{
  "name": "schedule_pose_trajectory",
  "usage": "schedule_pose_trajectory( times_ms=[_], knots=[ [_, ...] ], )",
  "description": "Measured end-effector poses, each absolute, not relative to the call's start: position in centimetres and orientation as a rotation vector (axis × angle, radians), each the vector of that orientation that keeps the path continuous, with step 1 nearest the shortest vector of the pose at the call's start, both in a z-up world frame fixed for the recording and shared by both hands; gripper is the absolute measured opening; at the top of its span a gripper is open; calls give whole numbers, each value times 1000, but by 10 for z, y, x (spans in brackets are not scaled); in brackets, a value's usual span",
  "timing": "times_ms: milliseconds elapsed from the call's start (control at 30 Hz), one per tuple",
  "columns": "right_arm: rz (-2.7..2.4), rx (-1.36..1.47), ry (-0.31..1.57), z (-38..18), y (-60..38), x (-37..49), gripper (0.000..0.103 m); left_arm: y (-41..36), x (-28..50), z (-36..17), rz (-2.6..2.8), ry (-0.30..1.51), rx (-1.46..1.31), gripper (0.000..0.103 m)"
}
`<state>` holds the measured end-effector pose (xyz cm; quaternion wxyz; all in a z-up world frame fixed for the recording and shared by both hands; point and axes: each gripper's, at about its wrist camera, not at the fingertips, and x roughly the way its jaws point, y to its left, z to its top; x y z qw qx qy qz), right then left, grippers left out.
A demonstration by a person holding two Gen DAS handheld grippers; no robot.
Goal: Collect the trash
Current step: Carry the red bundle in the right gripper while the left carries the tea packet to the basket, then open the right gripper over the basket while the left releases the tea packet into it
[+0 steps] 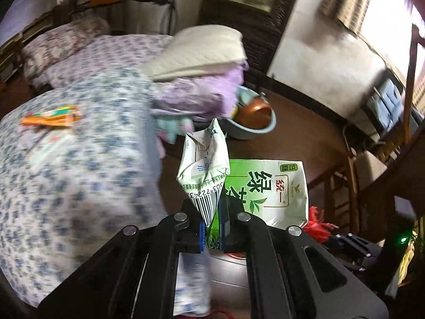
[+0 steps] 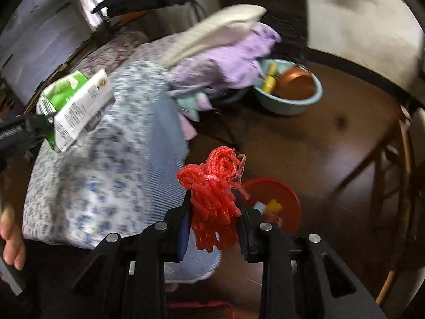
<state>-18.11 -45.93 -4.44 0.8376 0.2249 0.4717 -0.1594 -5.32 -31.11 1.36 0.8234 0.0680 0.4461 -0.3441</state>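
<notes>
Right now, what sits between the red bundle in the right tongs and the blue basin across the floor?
Bare brown floor, seen in the right wrist view, separates the red bundle from the blue basin.

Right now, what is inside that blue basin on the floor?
In the blue basin: a copper-coloured bowl and something yellow. Purple bedding covers its left edge; the bottom is hidden.

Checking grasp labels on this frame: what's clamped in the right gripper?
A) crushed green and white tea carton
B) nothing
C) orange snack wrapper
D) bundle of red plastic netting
D: in the right wrist view the right gripper has its pads pressed on a bundle of red plastic netting; the crushed green and white tea carton is pinched in the left gripper instead.
</notes>
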Motion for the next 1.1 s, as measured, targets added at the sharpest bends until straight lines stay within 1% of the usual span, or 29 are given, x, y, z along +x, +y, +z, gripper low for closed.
schedule_pose_trajectory(
  times_ms=[167,267,467,633,733,933,1000,1033,1067,1100],
  knots=[
    [-391,553,1027,-82,-491,-201,31,-365,-69,-18,-776,1016,187,8],
    [-395,599,1034,-107,-505,-211,31,-389,-76,-49,-785,1065,245,8],
    [-420,675,1126,-168,-519,-221,31,-419,-77,-100,-758,1120,361,8],
    [-396,747,1224,-234,-518,-208,31,-429,-75,-135,-748,1176,395,8],
    [-409,774,1262,-264,-520,-197,31,-433,-71,-143,-748,1193,401,8],
    [-414,763,1272,-284,-524,-180,32,-442,-64,-155,-747,1220,403,8],
    [-417,740,1283,-288,-525,-178,47,-446,-64,-157,-754,1223,408,8],
    [-430,725,1285,-290,-526,-178,63,-448,-65,-159,-760,1225,410,8],
    [-440,717,1283,-290,-526,-179,70,-449,-66,-160,-765,1228,413,8],
    [-446,715,1281,-291,-527,-181,70,-451,-66,-160,-767,1230,414,8]
  ],
)
